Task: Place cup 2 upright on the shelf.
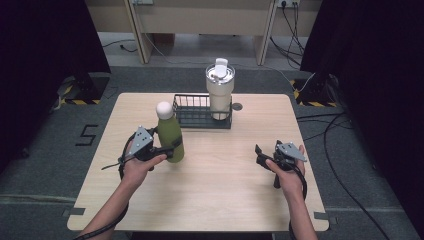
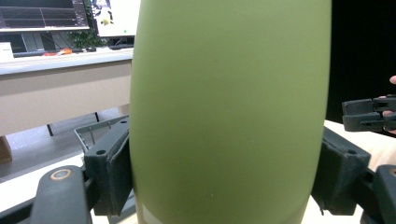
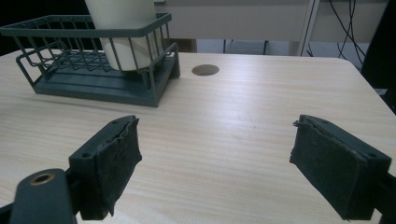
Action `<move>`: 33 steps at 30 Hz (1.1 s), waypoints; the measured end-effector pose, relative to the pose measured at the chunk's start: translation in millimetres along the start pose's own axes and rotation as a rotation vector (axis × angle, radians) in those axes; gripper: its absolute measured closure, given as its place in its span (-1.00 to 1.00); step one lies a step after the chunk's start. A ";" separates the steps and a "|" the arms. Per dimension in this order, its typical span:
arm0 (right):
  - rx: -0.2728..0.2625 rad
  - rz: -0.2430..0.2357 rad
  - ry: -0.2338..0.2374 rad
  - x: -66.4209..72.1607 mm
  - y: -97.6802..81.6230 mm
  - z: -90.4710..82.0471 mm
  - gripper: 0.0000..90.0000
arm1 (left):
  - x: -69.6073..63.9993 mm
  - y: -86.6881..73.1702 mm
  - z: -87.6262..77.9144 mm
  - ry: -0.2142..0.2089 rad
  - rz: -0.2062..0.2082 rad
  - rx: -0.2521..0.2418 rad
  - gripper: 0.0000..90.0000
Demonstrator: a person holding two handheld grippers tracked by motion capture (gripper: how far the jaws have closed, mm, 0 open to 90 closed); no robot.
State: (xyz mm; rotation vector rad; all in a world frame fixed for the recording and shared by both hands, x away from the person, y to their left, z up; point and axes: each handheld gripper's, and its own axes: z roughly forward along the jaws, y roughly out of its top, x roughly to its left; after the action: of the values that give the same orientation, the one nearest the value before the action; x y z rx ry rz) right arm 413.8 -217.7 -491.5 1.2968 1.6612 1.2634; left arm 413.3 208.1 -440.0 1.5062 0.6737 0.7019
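Pale wood grain covered the bench, which sat on grey carpet with dark curtains to either side and a light cabinet across the top of the frame. You had the left gripper clamped on the green bottle, left of centre in the high view. Its fingers pressed the bottle's lower body from both sides, a low hold that probably kept the tall bottle upright and steady for a lift. The bottle stood just in front of the left end of the wire basket, likely because that end was free for it. I could not tell whether its base touched the wood.

You held the right gripper at the lower right of the high view, well apart from everything, with its fingers wide apart and nothing between them. It looked parked there to stay out of the way. A white tumbler stood upright in the basket's right end, which left the other end open.

Counted:
- bottles: one green, with a white cap
- tumblers: one
- baskets: one
- grippers: two
- cable holes in the bench: one, just right of the basket
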 end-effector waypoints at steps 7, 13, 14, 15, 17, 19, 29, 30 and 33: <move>-0.003 0.002 0.001 0.0 1.7 -0.2 -0.67 | 4.6 8.7 6.2 0.006 0.011 -0.009 -0.54; -0.002 0.003 -0.002 -1.2 0.7 -0.6 -0.67 | 9.2 15.5 11.3 0.018 0.020 -0.015 -0.54; -0.002 0.004 -0.002 -1.2 0.6 -0.6 -0.67 | 9.6 16.1 12.0 0.018 0.020 -0.015 -0.54; -0.003 0.005 -0.002 -1.2 0.7 -0.8 -0.67 | 10.1 16.7 12.9 0.018 0.020 -0.016 -0.54; -0.003 0.005 -0.002 -1.3 1.4 -1.2 -0.67 | 11.1 17.6 15.1 0.018 0.015 -0.017 -0.54; -0.004 0.006 -0.004 -1.7 1.6 -1.3 -0.67 | 11.6 18.3 17.4 0.020 0.015 -0.017 -0.54; -0.003 0.007 -0.004 -2.2 1.1 -1.4 -0.67 | 16.6 23.1 24.2 0.030 0.017 -0.016 -0.54; -0.004 0.007 -0.003 -2.0 1.2 -1.4 -0.67 | 17.2 23.8 24.9 0.032 0.016 -0.017 -0.54; -0.004 0.007 -0.002 -1.6 1.7 -1.2 -0.67 | 18.8 26.0 27.1 0.037 0.013 -0.021 -0.54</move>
State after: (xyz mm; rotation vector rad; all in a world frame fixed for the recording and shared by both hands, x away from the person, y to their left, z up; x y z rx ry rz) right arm 413.7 -219.5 -489.6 1.3022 1.6537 1.2686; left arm 446.3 203.9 -414.3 1.4832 0.6829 0.7464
